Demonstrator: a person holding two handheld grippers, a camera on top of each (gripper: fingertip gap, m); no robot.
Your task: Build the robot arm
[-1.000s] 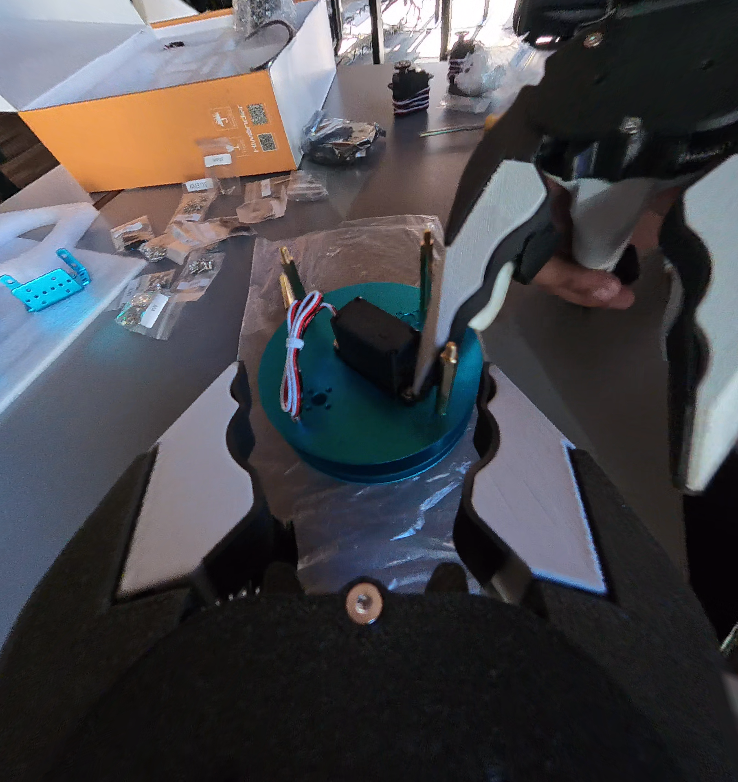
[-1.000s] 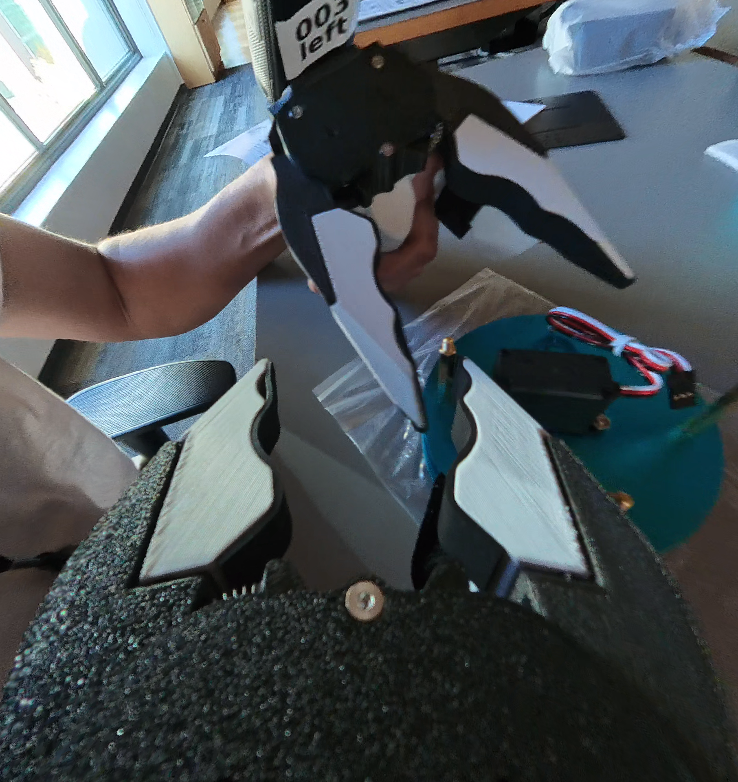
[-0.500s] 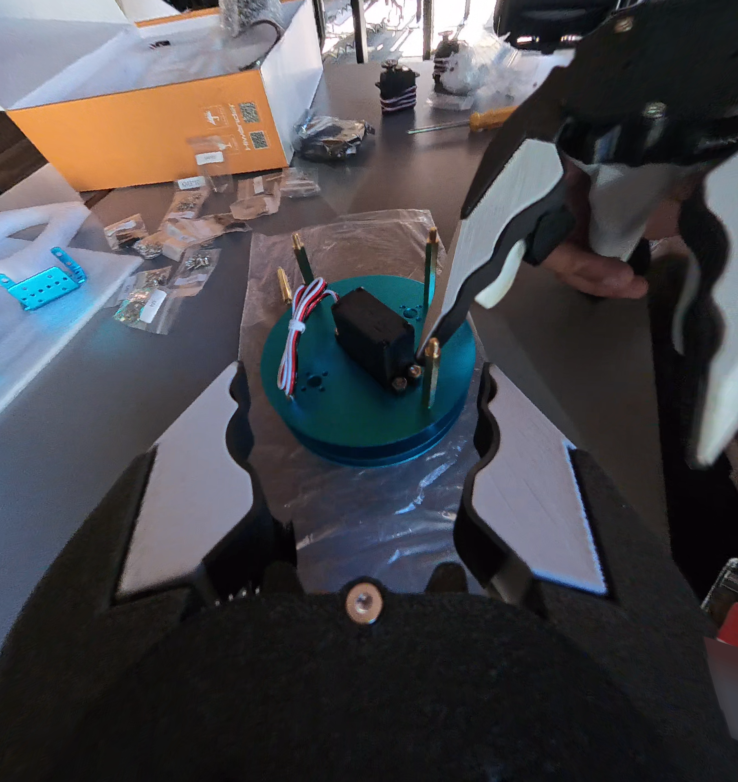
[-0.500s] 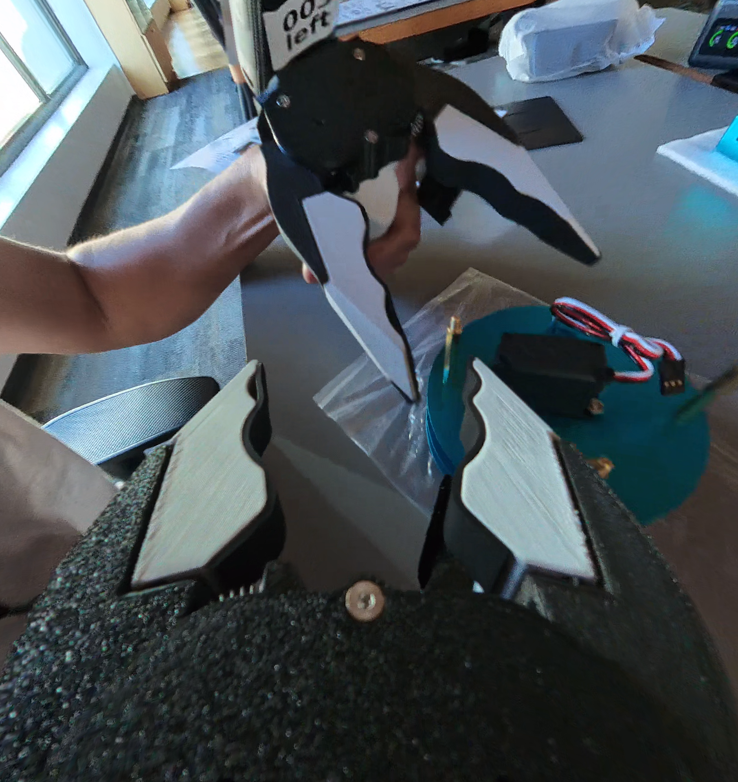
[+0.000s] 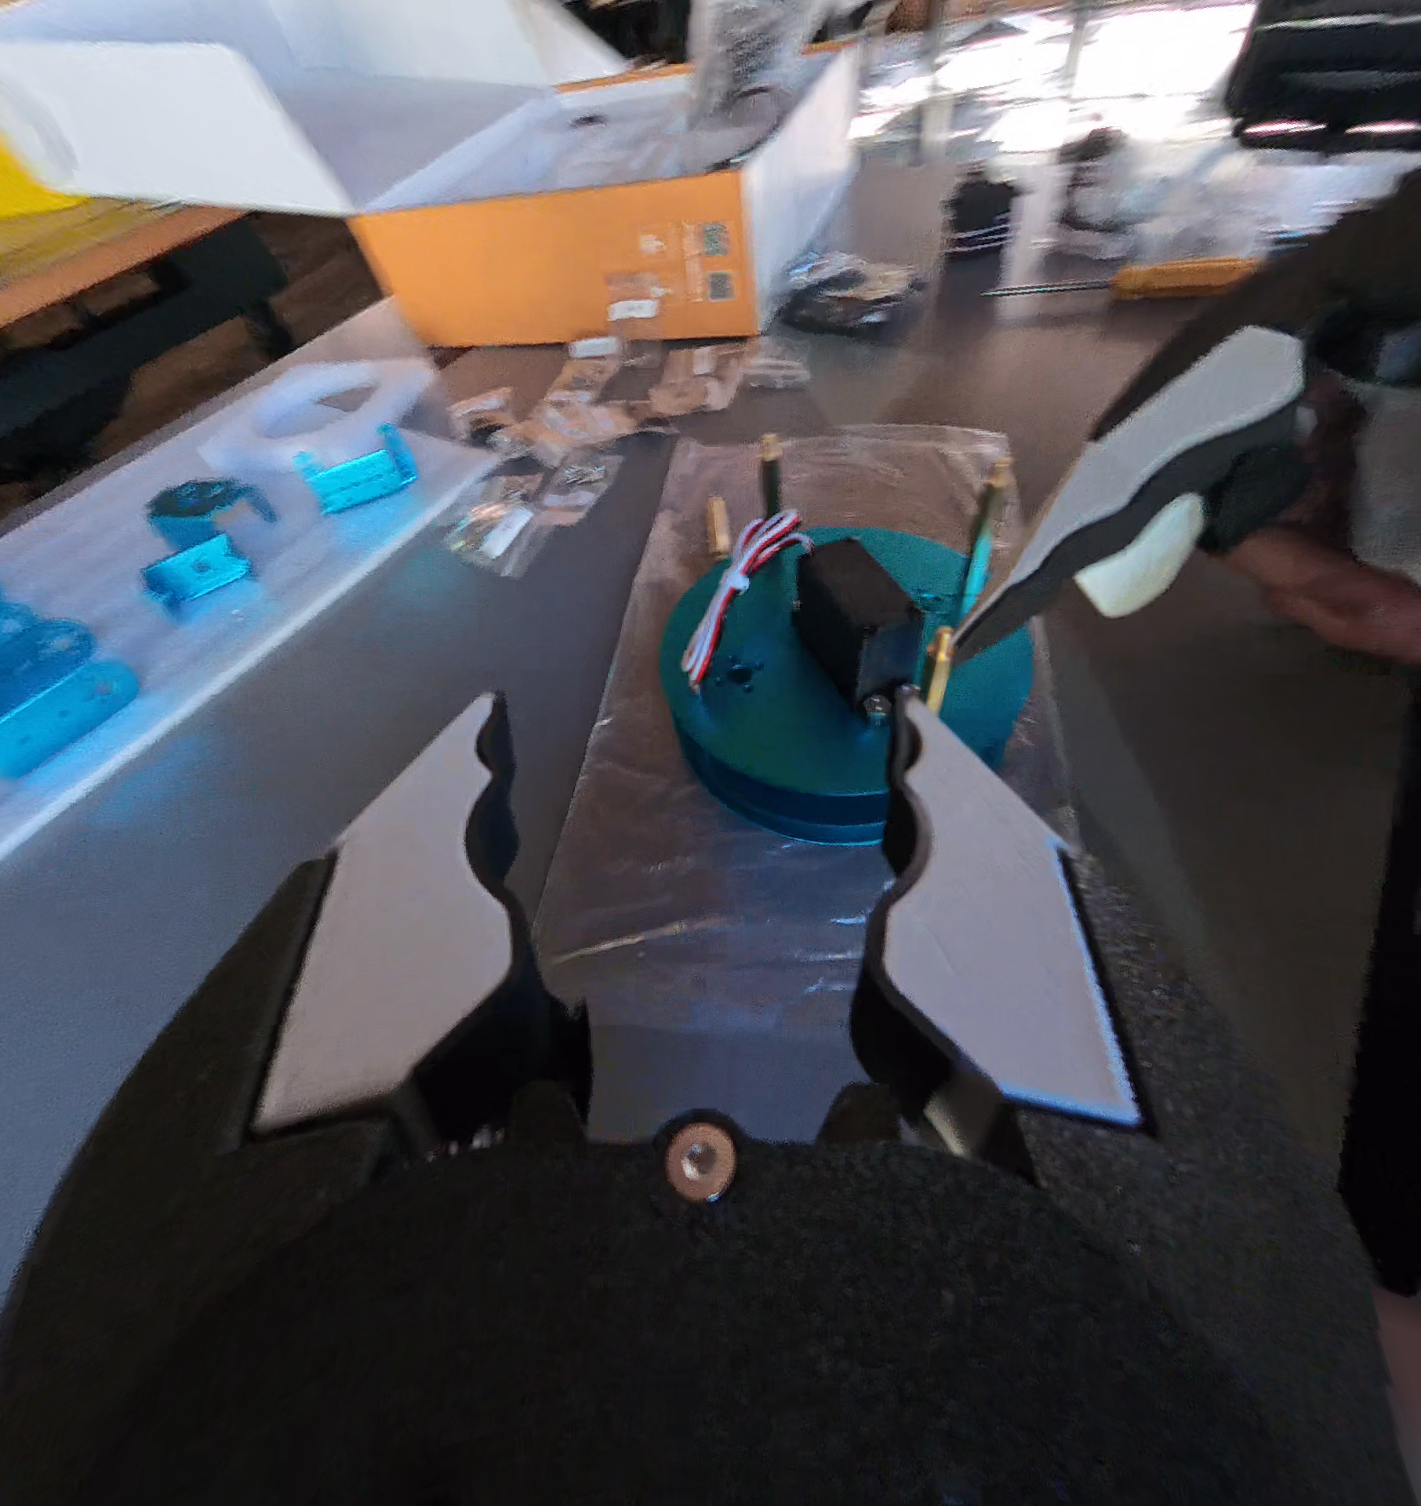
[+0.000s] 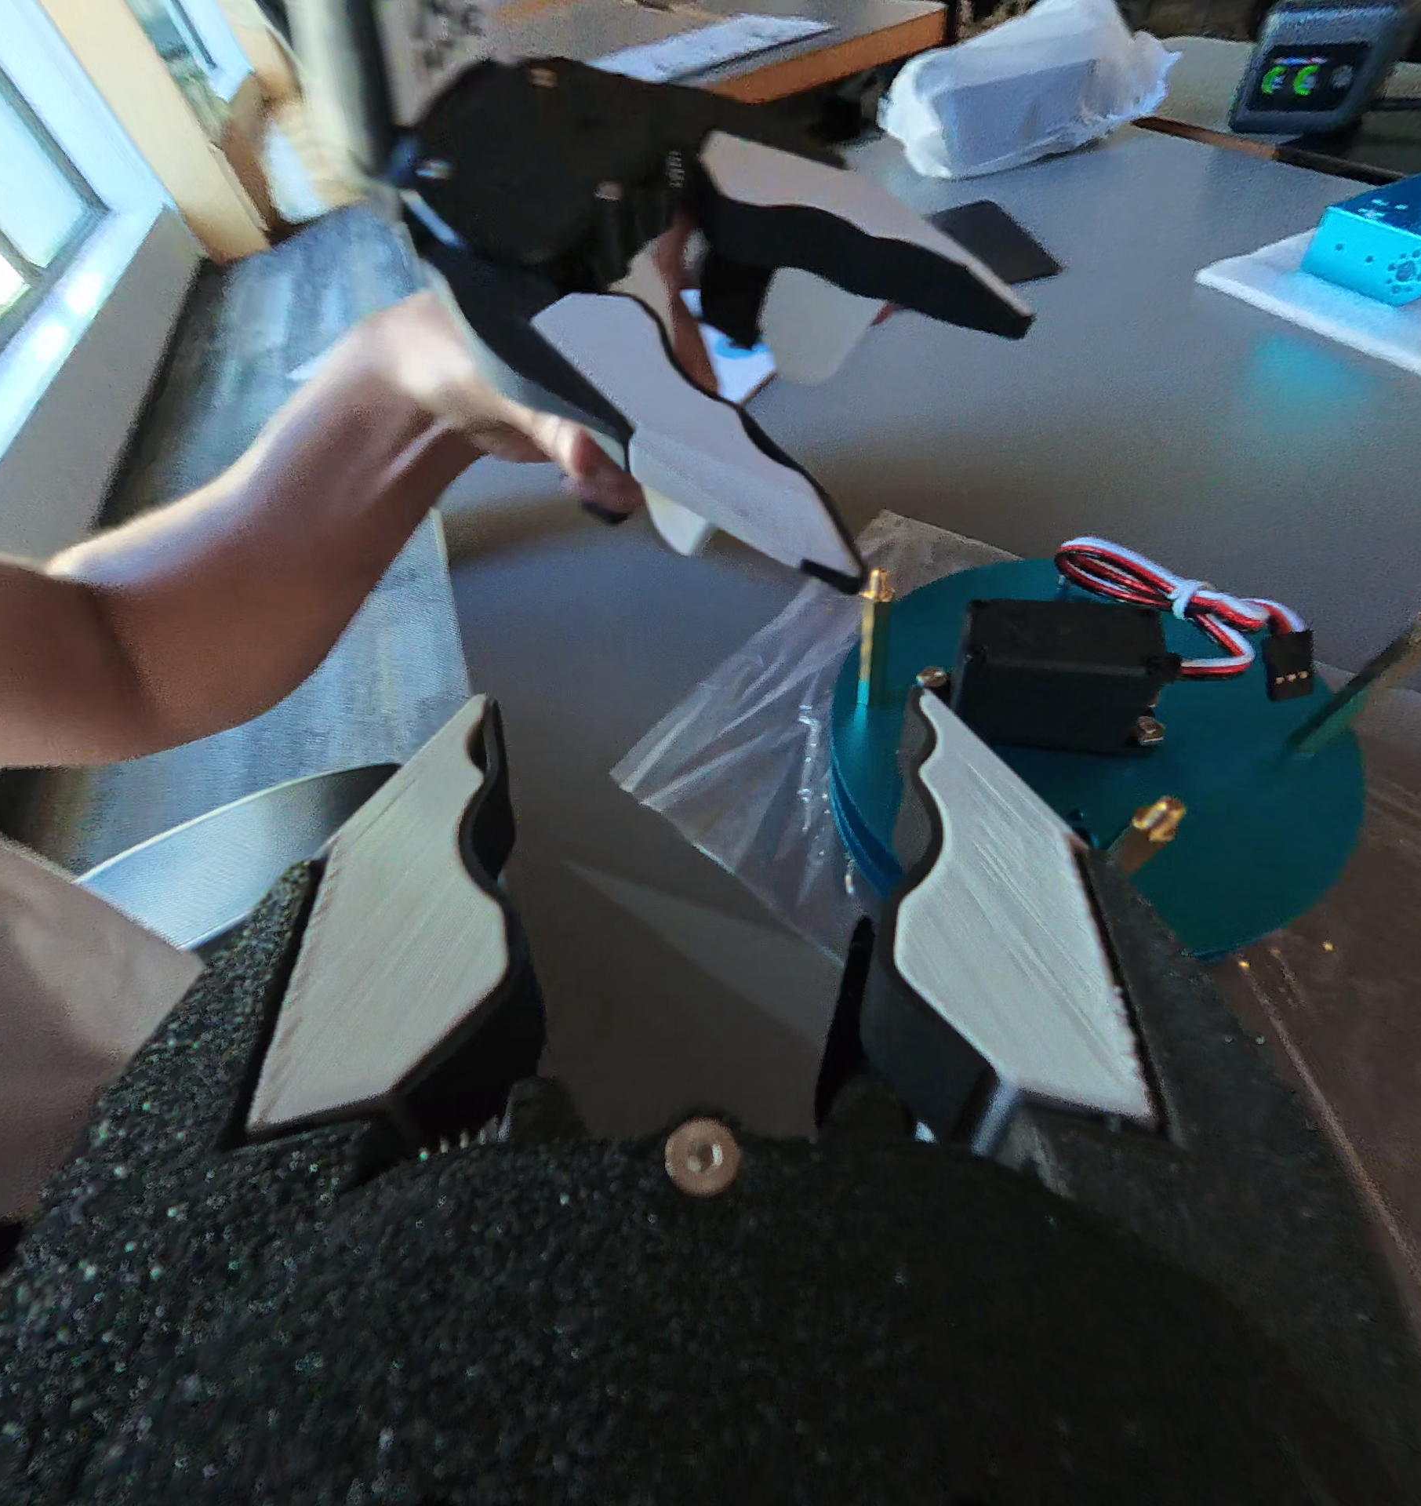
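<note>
A teal round disc point(image 5: 772, 733) lies on a clear plastic bag point(image 5: 691, 880). It carries a black servo point(image 5: 850, 603), a red-and-white wire bundle point(image 5: 732, 579) and brass standoffs point(image 5: 939, 660). My left gripper point(image 5: 697, 709) is open and empty, its right fingertip close to the near standoff. The right gripper's finger point(image 5: 1098, 521) points at the same standoff from the right. In the right wrist view my right gripper point(image 6: 703, 709) is open and empty beside the disc point(image 6: 1229, 815) and servo point(image 6: 1057, 676). The left gripper point(image 6: 931, 448) hangs open above the standoff point(image 6: 878, 636).
An orange-and-white box point(image 5: 560, 253) stands at the back, with small hardware bags point(image 5: 593, 424) before it. A white foam tray point(image 5: 80, 774) with blue brackets lies left. A blue part point(image 6: 1375, 253), a white bundle point(image 6: 1017, 106), a chair point(image 6: 202, 847) and a person's arm point(image 6: 202, 587) show.
My left gripper has drawn back and swung left, so the disc now sits right of centre. The right gripper's finger has lifted away from the servo toward the disc's edge. Both stay open.
</note>
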